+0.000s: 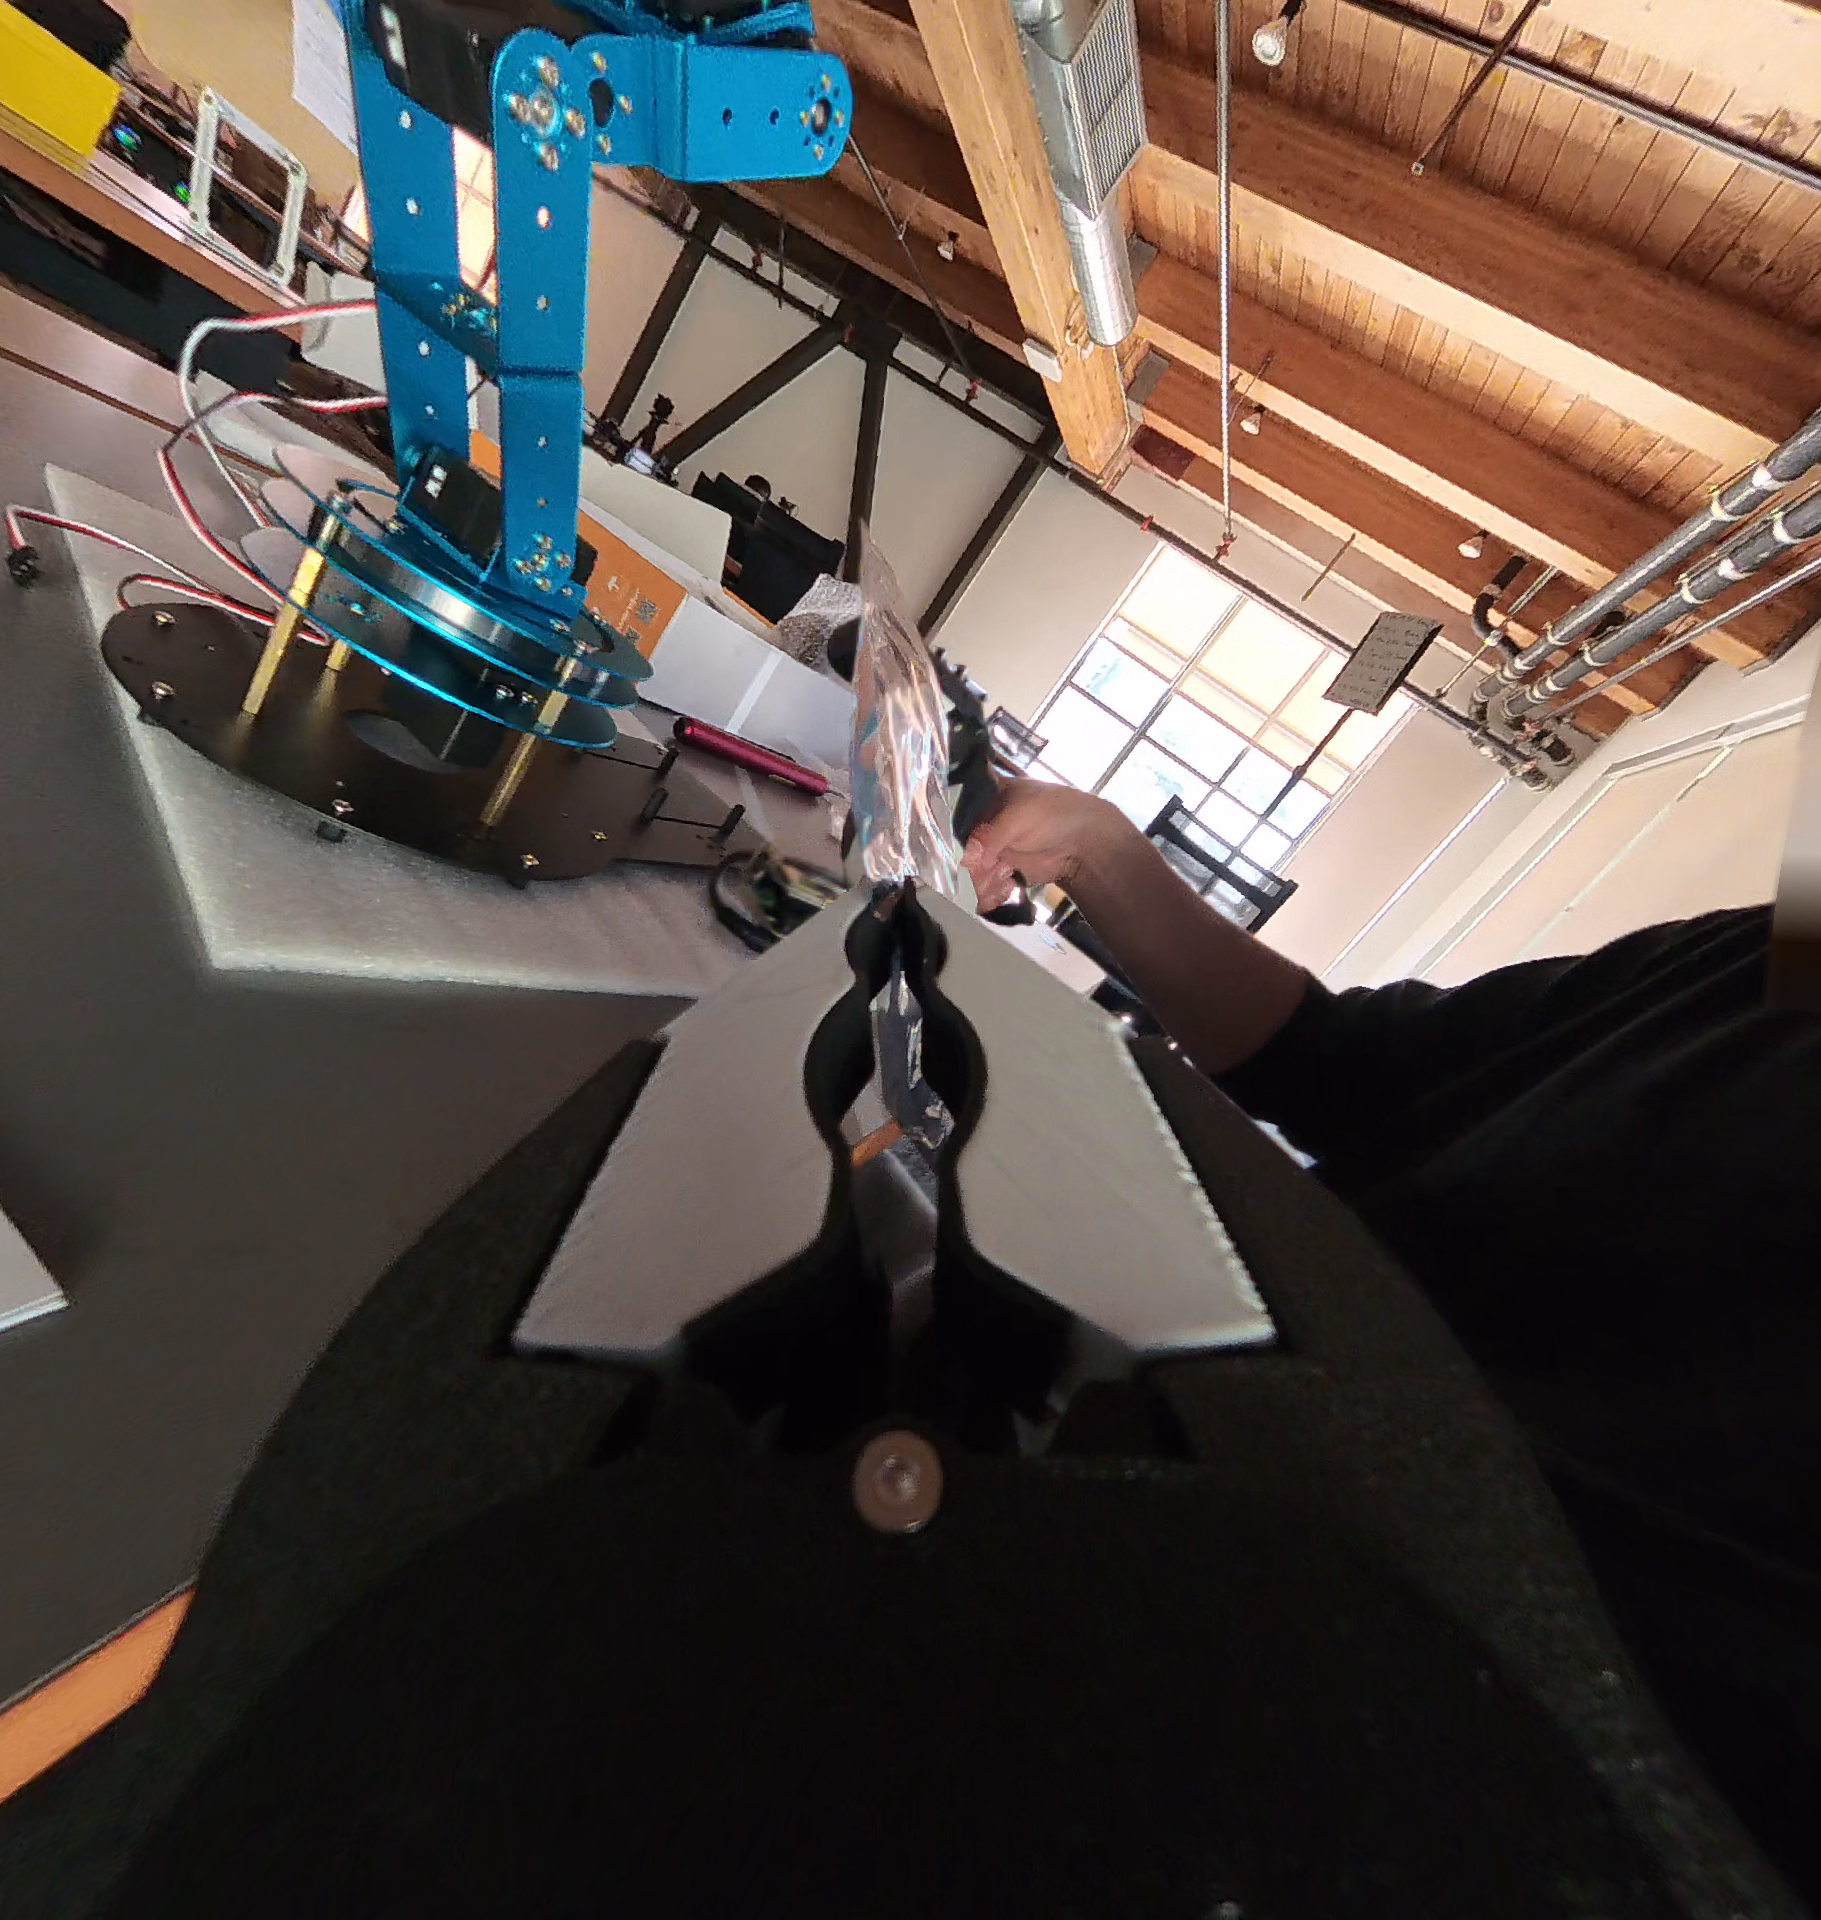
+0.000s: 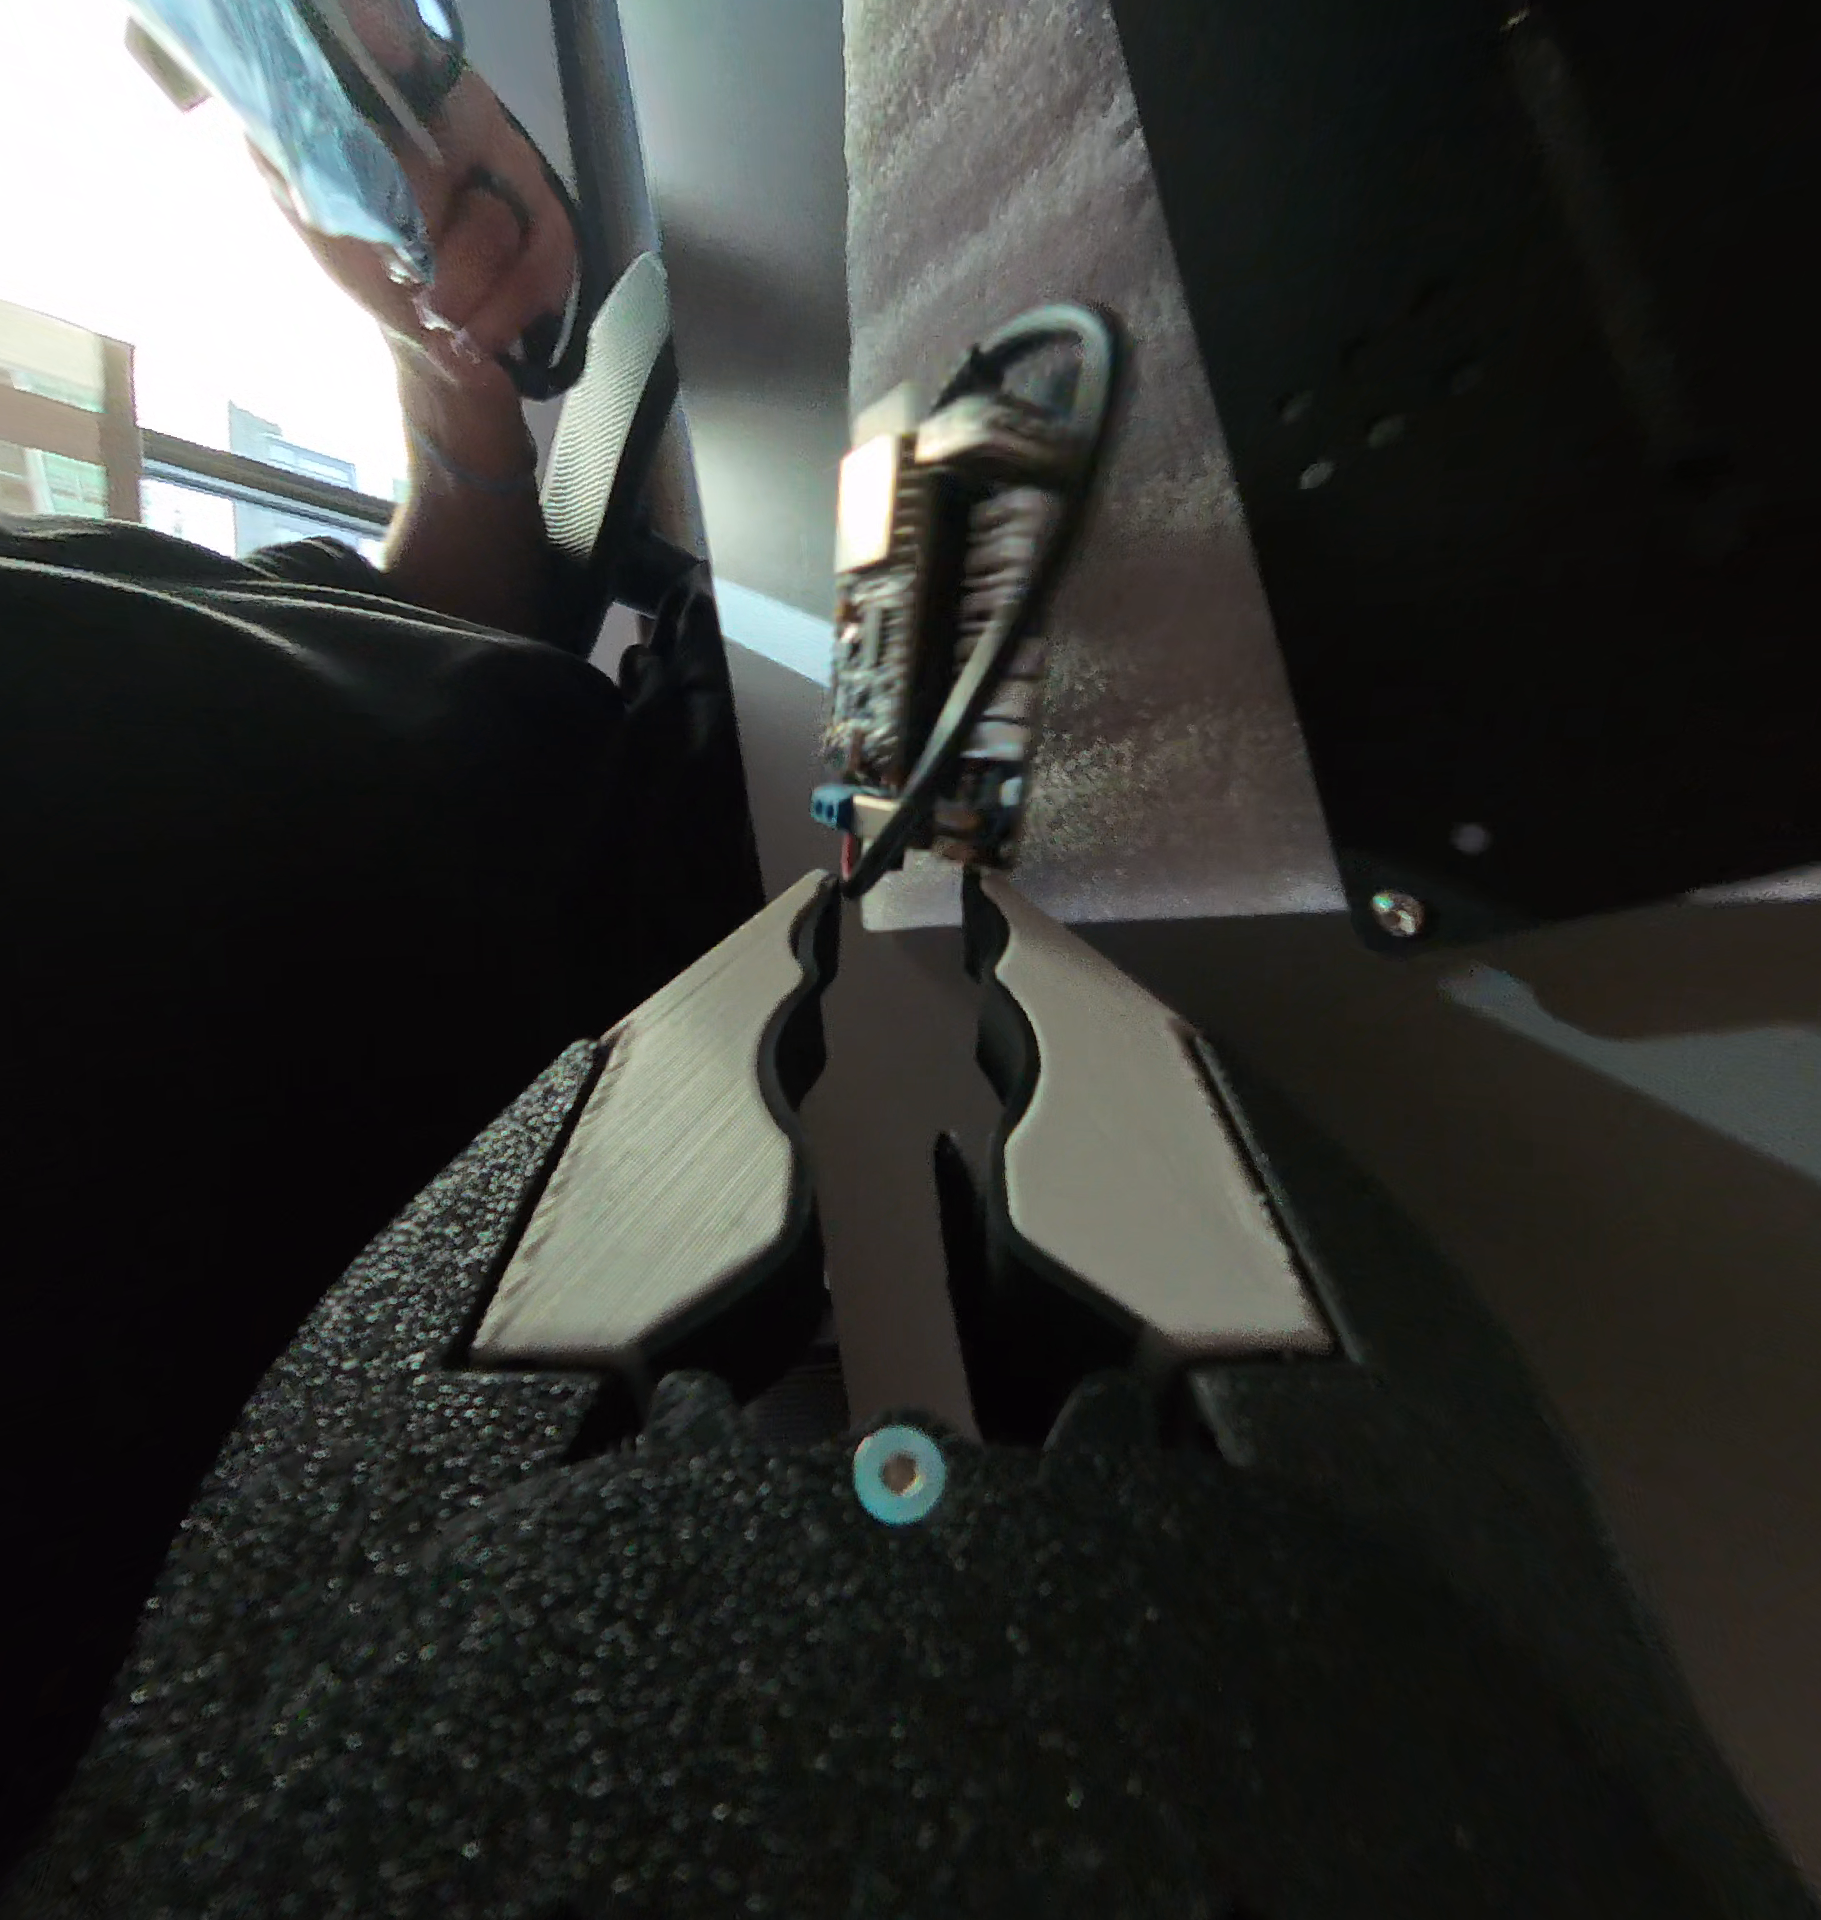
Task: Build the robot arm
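My left gripper (image 1: 890, 904) is shut on a silvery anti-static bag (image 1: 901, 748), which stands up from the fingertips above the table. My right gripper (image 2: 901, 899) is open, its tips at the near end of a small circuit board (image 2: 885, 623) with a looped black cable (image 2: 999, 644), lying on a white foam sheet (image 2: 1145, 675). I cannot tell if the tips touch the board. The board also shows small in the left wrist view (image 1: 776, 894). The bag shows blurred in the right wrist view (image 2: 334, 135), next to a hand (image 2: 490, 312).
A blue robot arm kit (image 1: 470, 312) stands on a black round base (image 1: 366, 748) on the white foam sheet (image 1: 262, 914), with red-and-white wires (image 1: 210, 343) beside it. The base is close on the right of my right gripper (image 2: 1508, 416). A magenta cylinder (image 1: 750, 753) and a person's arm (image 1: 1197, 966) lie beyond. Tip to tip, the grippers are about 25 centimetres apart.
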